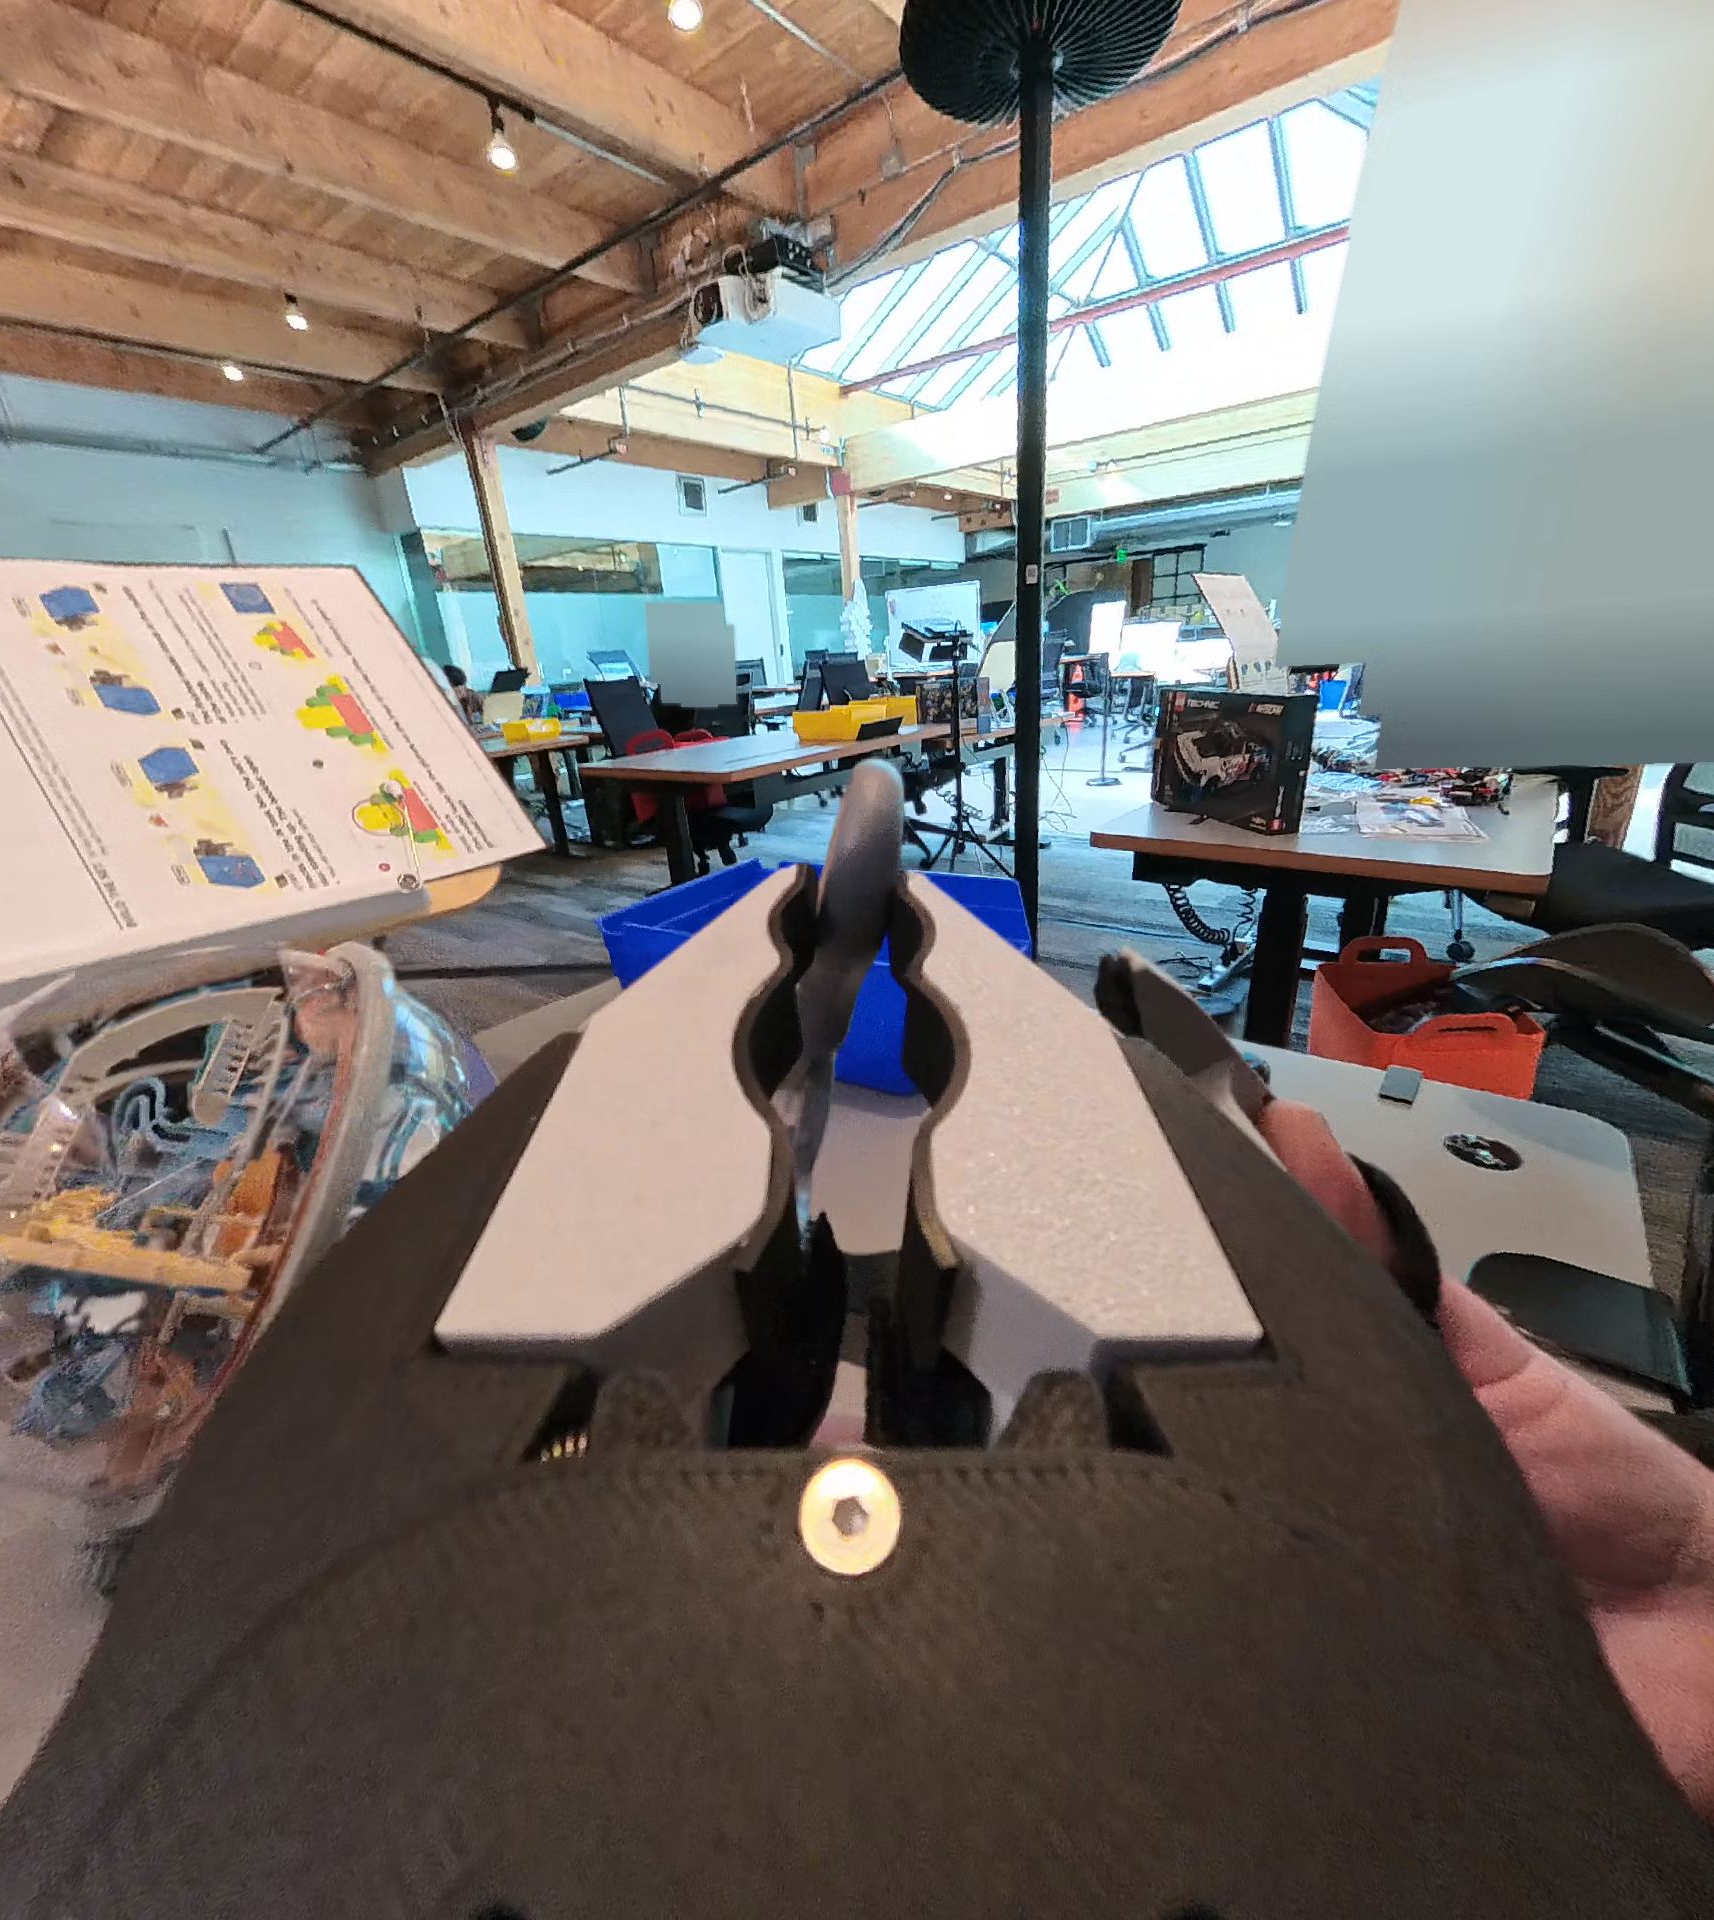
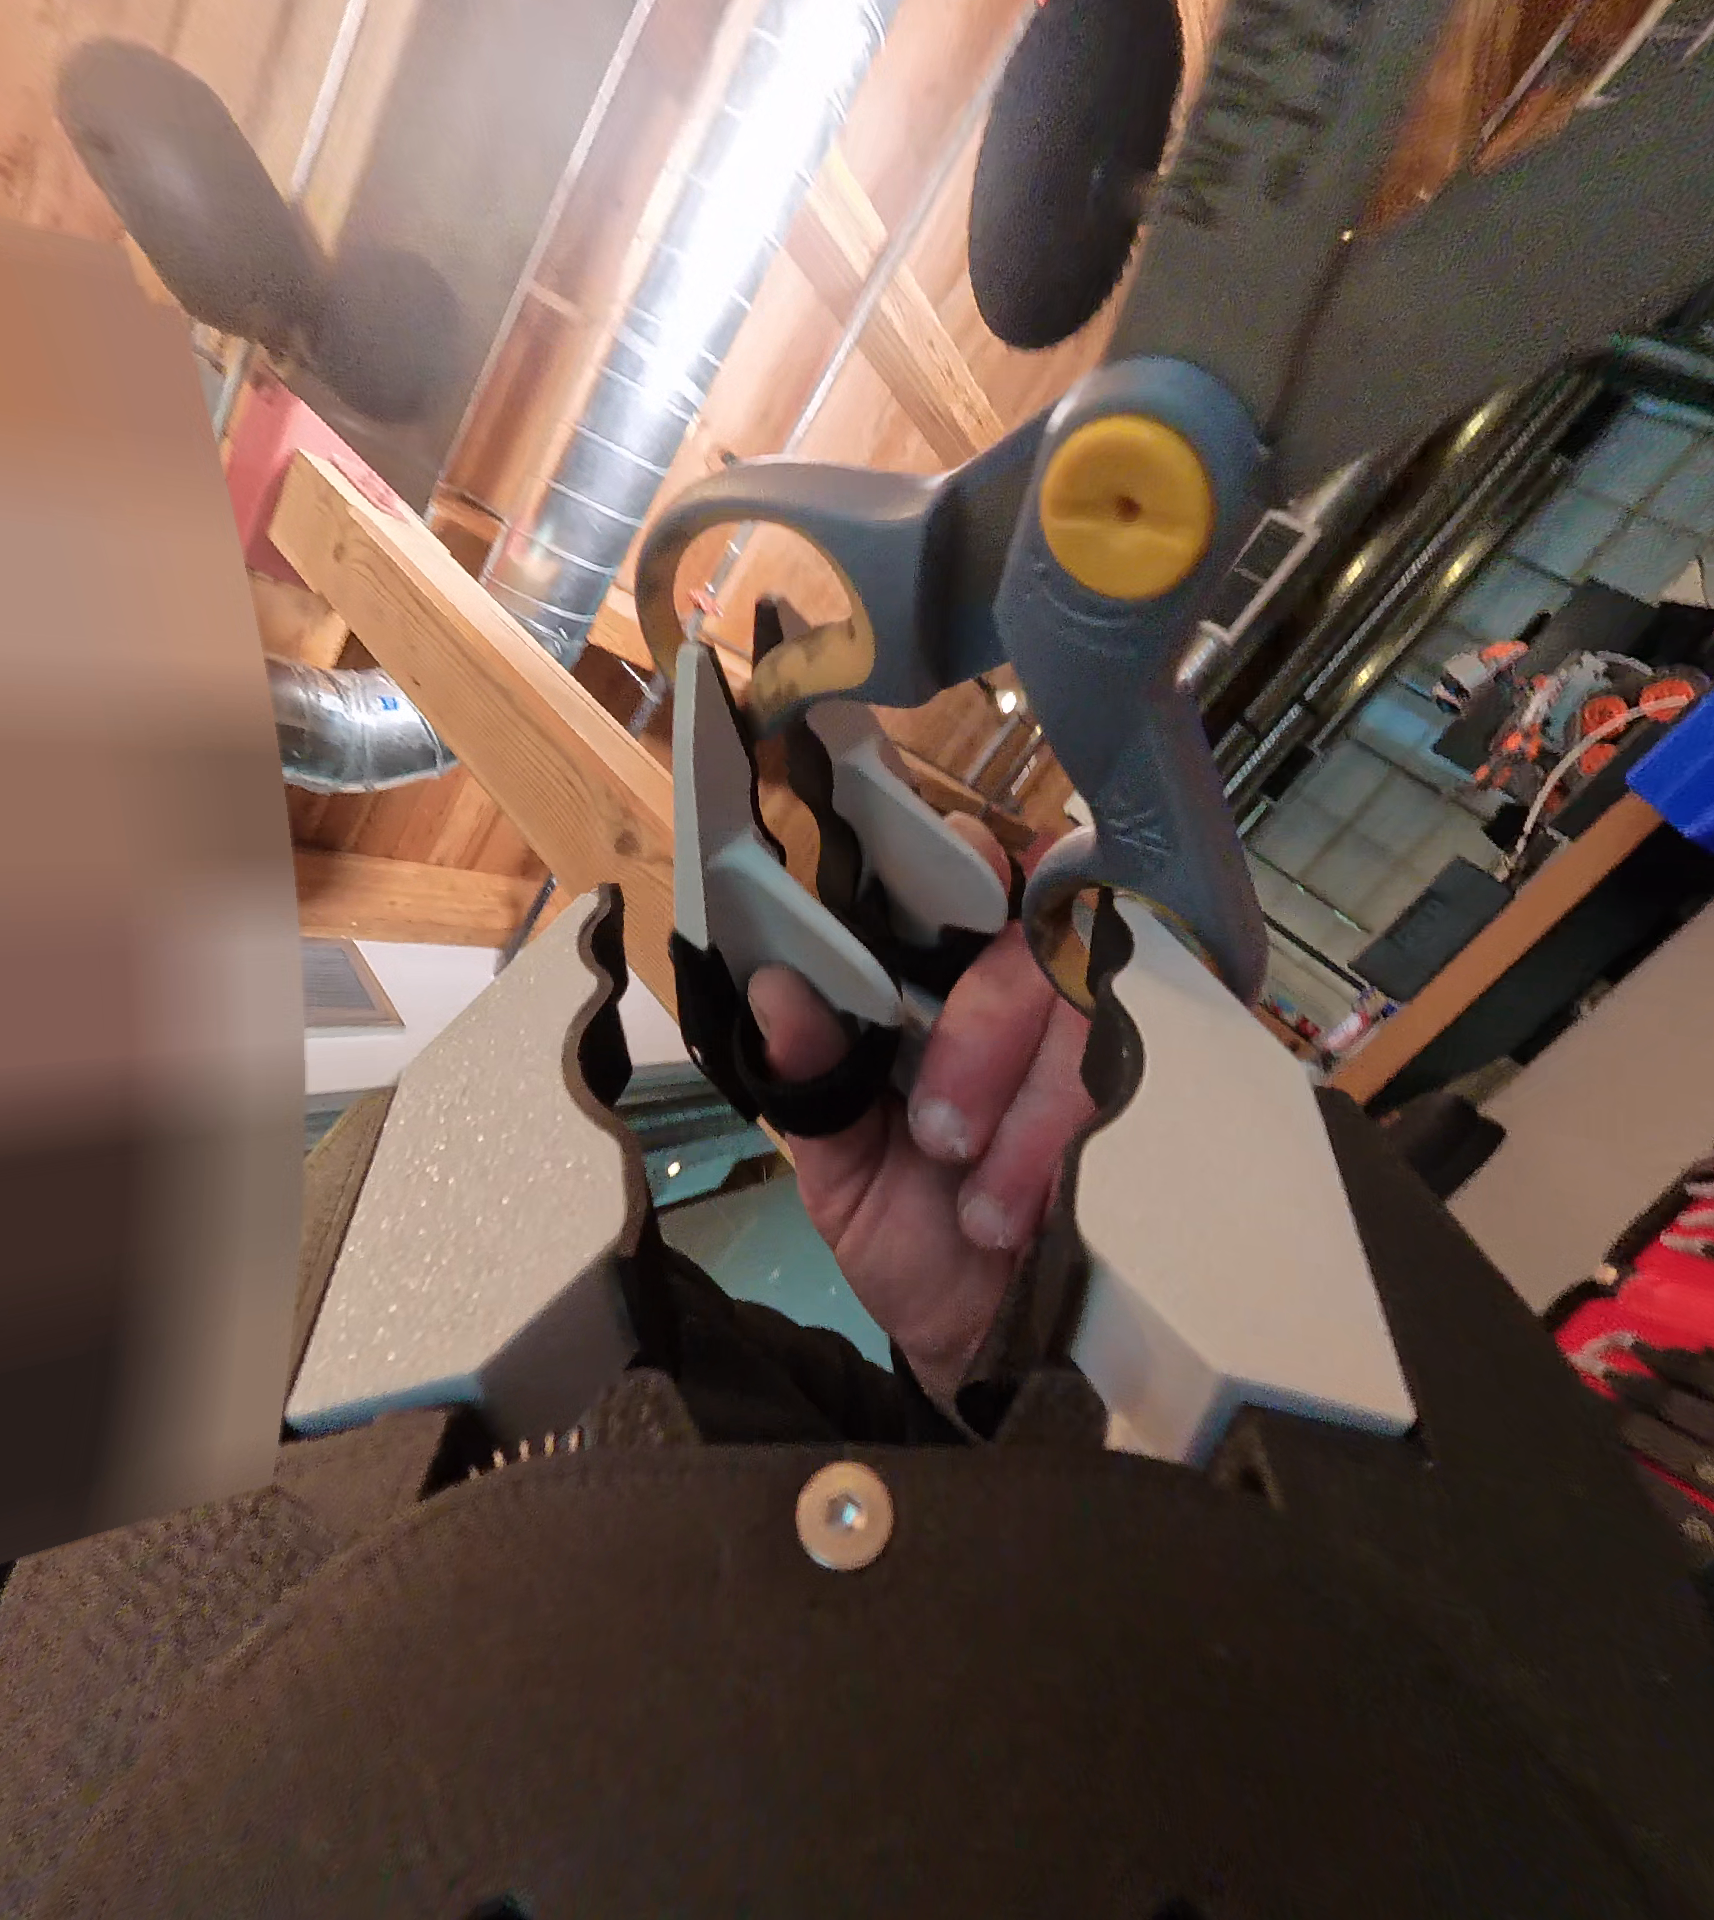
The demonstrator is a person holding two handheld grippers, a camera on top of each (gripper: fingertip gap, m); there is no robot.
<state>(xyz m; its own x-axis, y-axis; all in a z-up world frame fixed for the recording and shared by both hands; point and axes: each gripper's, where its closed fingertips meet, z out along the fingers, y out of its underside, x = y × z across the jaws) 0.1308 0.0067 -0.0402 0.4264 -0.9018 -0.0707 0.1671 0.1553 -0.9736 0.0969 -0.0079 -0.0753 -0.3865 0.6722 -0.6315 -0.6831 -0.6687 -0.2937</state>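
L gripper [image 1: 848,925] raised level, fingers clamped on scissors [image 2: 1092,582]; R gripper [image 2: 858,935] tilted up, fingers apart by handle loop.

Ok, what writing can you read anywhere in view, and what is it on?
I don't repeat wording; these things bear it:
On the instruction sheet, left: small print beside coloured diagrams, blurred.
On the dark box, right background: white lettering along its top edge.
On the scissors: an embossed mark on the grey handle, too blurred to read.

Timber-beamed ceiling [image 1: 209,208] with spotlights at eleven o'clock, bright skylight [image 1: 1144,260] at one, desks [image 1: 749,764] and black office chairs [image 1: 624,712] mid-room.
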